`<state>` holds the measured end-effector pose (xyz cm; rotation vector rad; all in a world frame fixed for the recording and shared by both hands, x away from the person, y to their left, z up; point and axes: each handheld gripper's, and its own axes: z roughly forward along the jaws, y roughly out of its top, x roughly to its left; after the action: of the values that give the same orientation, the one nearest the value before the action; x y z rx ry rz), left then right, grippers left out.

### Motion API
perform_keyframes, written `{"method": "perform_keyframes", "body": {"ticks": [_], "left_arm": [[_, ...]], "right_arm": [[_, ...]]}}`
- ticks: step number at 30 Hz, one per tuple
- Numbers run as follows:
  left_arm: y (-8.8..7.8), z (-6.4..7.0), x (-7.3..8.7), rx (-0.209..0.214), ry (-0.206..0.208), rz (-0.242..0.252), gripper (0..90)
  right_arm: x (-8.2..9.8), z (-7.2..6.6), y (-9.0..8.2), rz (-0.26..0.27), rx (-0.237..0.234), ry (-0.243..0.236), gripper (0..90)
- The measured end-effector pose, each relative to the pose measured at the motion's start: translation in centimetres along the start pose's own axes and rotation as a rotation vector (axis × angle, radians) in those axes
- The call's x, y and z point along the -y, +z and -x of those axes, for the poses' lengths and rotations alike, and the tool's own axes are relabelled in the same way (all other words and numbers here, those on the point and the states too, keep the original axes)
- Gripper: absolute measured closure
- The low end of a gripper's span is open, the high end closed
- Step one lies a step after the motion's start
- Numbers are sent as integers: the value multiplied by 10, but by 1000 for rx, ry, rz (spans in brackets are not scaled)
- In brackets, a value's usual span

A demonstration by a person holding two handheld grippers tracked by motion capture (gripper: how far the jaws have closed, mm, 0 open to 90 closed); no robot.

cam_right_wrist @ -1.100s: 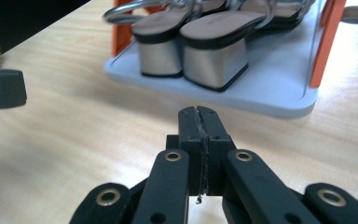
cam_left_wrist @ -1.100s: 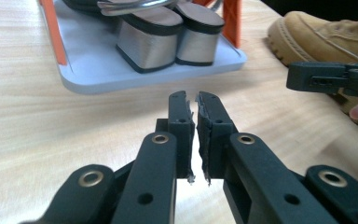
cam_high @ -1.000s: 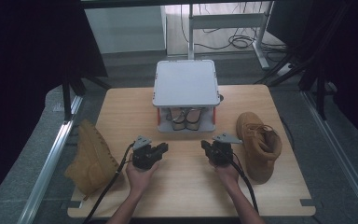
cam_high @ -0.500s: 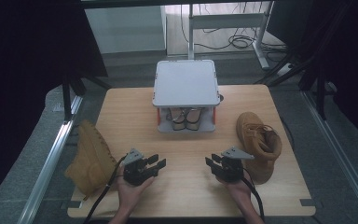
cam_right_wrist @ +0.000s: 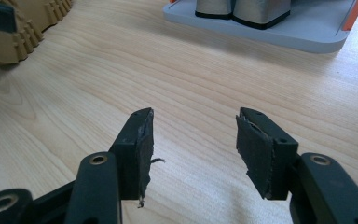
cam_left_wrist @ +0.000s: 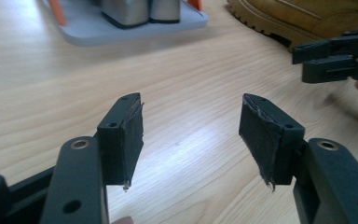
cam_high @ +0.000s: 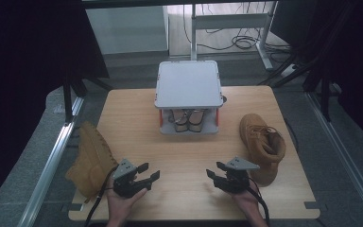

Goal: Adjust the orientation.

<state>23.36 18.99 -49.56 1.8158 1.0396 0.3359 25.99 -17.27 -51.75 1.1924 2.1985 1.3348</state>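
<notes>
Hovering low over the near edge of the wooden counter (cam_high: 137, 127), both grippers face inward toward each other with bare wood between them. The left gripper (cam_high: 147, 172) sits in the person's left hand (cam_high: 123, 203) at the near left, and its jaws have just been opening: in the left gripper view (cam_left_wrist: 191, 135) they stand well apart with nothing between them, just pale grain and a patch of glare. Just beside it, to the left, lies a tan boot (cam_high: 90, 161) tipped on its side at the counter's left edge, partly overhanging it. Over on the near right, the right gripper (cam_high: 215, 171) rides in the right hand (cam_high: 246, 201), and its jaws have also just been opening; the right gripper view (cam_right_wrist: 193, 140) shows them spread and empty, worn black pads frayed at the edges. The second tan boot (cam_high: 262, 146) stands upright just to the right of that gripper, laces up, toe pointing to the far side. At the far middle stands a grey two-level rack (cam_high: 188, 85) with orange posts, and on its lower shelf sits what looks like a pair of silvery shoes (cam_high: 189, 120), though the shadow there makes that hard to confirm. Neither gripper touches a boot; each is near its own.
</notes>
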Motion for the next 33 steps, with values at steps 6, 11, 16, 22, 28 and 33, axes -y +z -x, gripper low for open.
{"method": "perform_keyframes", "body": {"ticks": [6,11,16,22,28,33], "left_arm": [[-23,-5,-11,-28,31,43,397],[-38,-13,-15,-39,19,65,410],[-54,-29,-16,-87,-13,83,442],[-70,-47,-13,-107,-56,80,489],[-85,-61,-8,-140,-77,80,554],[-102,-75,-3,-175,-120,111,708]], "right_arm": [[0,1,-2,4,9,0,457],[0,3,-2,5,20,4,452],[0,5,-4,13,42,11,450],[1,6,-4,13,52,17,450],[2,5,-3,9,57,12,450],[1,5,-4,14,59,11,448]]}}
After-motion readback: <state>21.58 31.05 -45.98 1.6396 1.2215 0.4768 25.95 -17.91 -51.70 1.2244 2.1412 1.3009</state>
